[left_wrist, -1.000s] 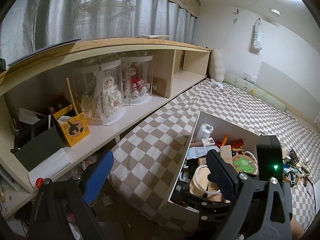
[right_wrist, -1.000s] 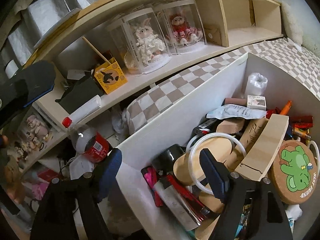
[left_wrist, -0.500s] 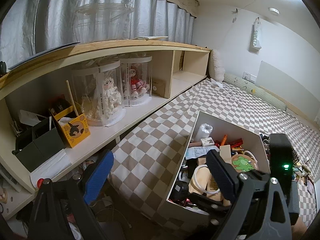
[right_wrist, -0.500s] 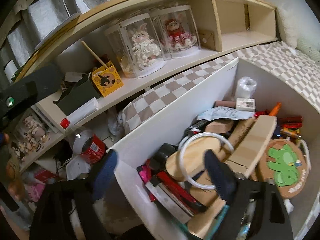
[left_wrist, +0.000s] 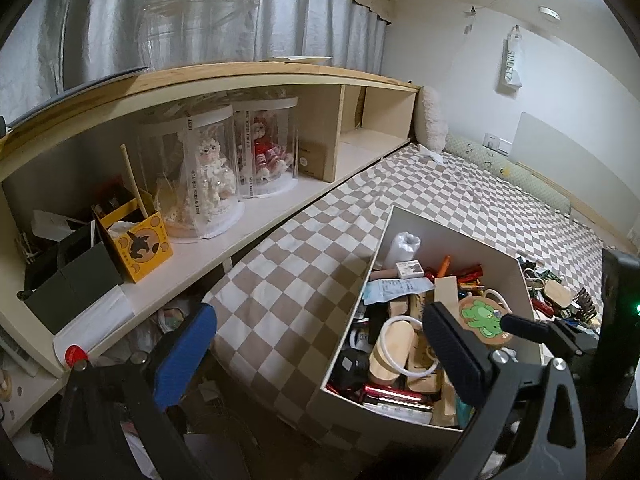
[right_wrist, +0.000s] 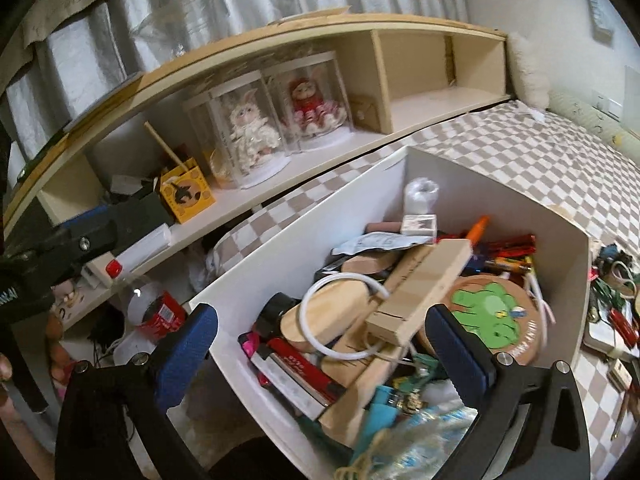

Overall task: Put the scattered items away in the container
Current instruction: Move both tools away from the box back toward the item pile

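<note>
The white box (left_wrist: 440,236) sits on the checked bed cover, heaped with items: a round coaster with a green creature (left_wrist: 482,316), a wooden block (right_wrist: 420,284), a white ring (right_wrist: 340,316) and pens. More scattered items (right_wrist: 612,300) lie on the cover to the right of the box (right_wrist: 320,240). My left gripper (left_wrist: 318,320) hangs before the box's near left corner, its jaws opening with nothing in them. Above the box's near end is my right gripper (right_wrist: 320,320), jaws also opening and gripping nothing. Its dark body (left_wrist: 616,300) shows at the right edge of the left wrist view.
A long wooden shelf (left_wrist: 280,200) runs along the left, holding two clear doll cases (left_wrist: 208,172), a yellow carton (left_wrist: 140,240) and black boxes. A red-capped bottle (right_wrist: 148,300) and clutter fill the gap under the shelf. The checked bed cover (left_wrist: 460,188) stretches beyond the box.
The right gripper has drawn back and up from the box's contents, its jaws spreading wider. In the left wrist view its body has slid to the right. The left jaws widened slightly.
</note>
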`<state>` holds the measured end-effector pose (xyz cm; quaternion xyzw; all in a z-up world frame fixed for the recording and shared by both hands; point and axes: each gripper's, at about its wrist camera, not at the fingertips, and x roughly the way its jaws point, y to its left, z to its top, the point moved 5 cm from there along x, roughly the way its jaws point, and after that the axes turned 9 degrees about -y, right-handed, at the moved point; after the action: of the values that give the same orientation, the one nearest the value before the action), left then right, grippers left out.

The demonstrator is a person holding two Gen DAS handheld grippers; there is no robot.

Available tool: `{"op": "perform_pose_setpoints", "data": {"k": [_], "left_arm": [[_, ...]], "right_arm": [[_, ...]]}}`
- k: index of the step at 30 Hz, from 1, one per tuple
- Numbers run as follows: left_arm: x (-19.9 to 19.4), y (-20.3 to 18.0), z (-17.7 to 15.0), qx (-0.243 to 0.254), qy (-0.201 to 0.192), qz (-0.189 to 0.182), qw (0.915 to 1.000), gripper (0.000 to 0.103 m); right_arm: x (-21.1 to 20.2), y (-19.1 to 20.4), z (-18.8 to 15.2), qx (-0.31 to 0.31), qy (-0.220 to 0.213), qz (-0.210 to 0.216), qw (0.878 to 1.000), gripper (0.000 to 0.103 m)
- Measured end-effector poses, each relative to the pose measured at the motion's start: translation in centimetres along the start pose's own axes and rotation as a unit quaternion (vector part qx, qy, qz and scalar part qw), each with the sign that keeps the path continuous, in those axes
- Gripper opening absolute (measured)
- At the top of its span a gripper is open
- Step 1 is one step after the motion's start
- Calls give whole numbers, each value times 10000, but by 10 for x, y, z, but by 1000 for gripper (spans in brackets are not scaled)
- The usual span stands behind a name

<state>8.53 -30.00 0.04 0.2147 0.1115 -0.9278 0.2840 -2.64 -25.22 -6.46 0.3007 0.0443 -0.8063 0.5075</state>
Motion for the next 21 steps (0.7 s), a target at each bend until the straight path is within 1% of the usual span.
{"op": "perform_pose_setpoints", "data": {"k": [11, 16, 21], "left_arm": [[-7, -20, -1, 75, 2, -132, 9999, 103], [-8, -33, -1, 50, -35, -267, 9996, 103], [-9, -56, -4, 142, -46, -461, 9988, 103]], "right_arm": [[-45, -30, 14, 199, -445, -463, 9977, 103], [-67, -48, 14, 159, -587, -817, 9948, 103], [-90, -67, 12, 265, -684, -1023, 9920, 103]]}}
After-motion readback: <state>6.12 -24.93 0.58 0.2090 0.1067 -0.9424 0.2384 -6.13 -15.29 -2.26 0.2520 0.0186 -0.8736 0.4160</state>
